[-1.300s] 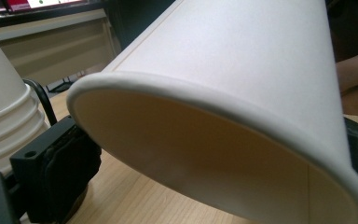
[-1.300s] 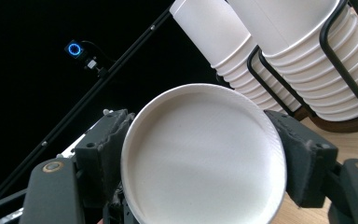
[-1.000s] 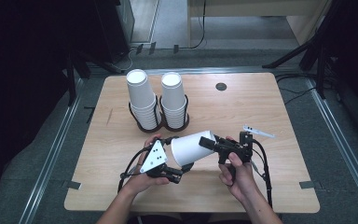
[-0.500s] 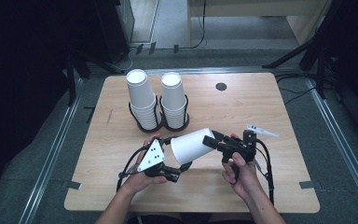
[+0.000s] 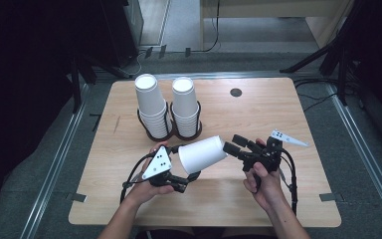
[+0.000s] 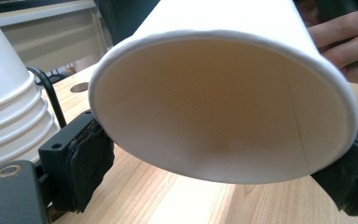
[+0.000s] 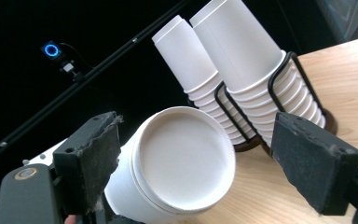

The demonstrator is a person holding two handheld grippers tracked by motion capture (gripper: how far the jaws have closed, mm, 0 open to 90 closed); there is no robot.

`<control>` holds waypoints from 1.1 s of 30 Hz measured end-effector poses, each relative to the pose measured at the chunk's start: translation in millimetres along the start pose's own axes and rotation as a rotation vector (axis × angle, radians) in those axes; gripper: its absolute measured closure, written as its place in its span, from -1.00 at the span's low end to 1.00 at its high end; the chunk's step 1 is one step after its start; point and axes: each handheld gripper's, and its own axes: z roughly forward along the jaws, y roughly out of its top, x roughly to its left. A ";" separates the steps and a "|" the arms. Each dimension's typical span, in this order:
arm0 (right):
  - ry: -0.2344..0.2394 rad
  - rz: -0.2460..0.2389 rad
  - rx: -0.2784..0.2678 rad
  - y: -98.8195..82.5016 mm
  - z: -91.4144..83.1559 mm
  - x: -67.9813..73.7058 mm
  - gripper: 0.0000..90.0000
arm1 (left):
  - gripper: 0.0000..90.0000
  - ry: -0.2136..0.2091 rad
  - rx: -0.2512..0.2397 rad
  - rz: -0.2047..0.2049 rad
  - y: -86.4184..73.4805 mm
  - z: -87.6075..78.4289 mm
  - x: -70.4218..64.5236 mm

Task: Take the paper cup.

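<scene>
1 cup (image 5: pixel 202 154) clamped in left tool (image 5: pixel 178 172), rim-first.

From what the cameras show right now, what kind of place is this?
Probably a lab or studio set up for recording, not a home: a bare wooden table on grey carpet, black stand legs around it, dark surroundings, and two stacks of paper cups in wire holders.
</scene>
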 end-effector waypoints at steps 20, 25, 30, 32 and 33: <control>-0.245 -0.388 0.061 -12.7 -1.7 13.6 -0.61 | -0.81 0.022 0.040 -0.014 -1.8 -12.5 16.2; -0.274 -0.438 0.070 -16.7 -0.2 14.3 -0.54 | -0.81 0.020 0.051 -0.015 -2.8 -13.8 19.0; -0.302 -0.474 0.080 -20.6 -3.8 12.9 -0.49 | -0.81 0.016 0.064 -0.024 -3.5 -16.0 22.0; -0.319 -0.483 0.084 -23.6 -5.8 11.2 -0.48 | -0.81 0.011 0.071 -0.025 -3.8 -15.8 22.2; -0.324 -0.487 0.090 -25.6 -6.5 9.9 -0.48 | -0.81 0.008 0.076 -0.025 -3.9 -15.3 22.0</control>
